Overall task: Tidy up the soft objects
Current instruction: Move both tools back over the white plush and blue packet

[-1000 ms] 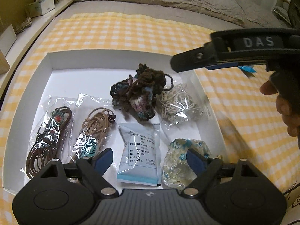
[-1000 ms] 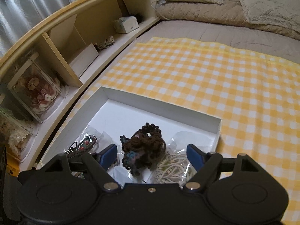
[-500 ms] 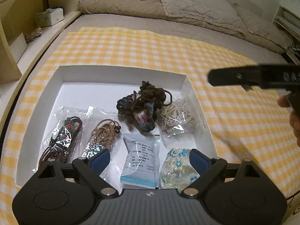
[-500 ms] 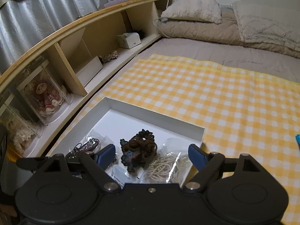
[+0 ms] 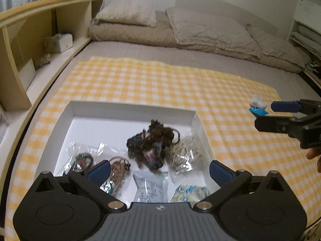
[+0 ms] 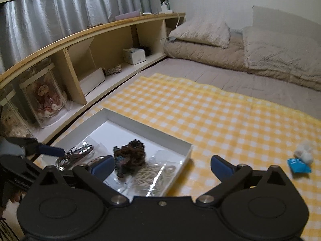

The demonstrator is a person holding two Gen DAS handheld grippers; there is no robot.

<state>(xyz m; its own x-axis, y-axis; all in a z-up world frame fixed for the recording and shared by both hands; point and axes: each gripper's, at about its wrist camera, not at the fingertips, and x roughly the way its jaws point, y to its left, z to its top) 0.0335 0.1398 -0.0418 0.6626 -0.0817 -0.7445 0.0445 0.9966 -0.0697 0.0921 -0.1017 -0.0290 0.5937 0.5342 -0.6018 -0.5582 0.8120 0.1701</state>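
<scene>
Fingers of the left gripper standing spread wide, having just been opening, with nothing pinched between them, hanging above the near end of the white box. Fingers of the right gripper likewise released and having just been opening, gripping nothing, hovering over the box's right wall and the yellow checked cloth beside it. Lying inside the box: a dark brown yarn bundle near the middle, touching a clear bag of pale cord on its right; a bagged brown cord with a red-and-teal ornament at the left; a bagged tan cord just beside that; a white printed sachet at the near edge; and a floral fabric pouch at the near right corner, partly hidden behind the left gripper's body. Sitting out on the checked cloth, well apart from the box to its right: a white fluffy ball touching a small blue packet. Showing in the left wrist view, the right gripper reaching in from the right edge close to that pair, part of a hand visible below it. Spreading beneath everything, the cloth covering a grey mattress, with beige bedding piled at the far end and a wooden shelf running along the left side.
</scene>
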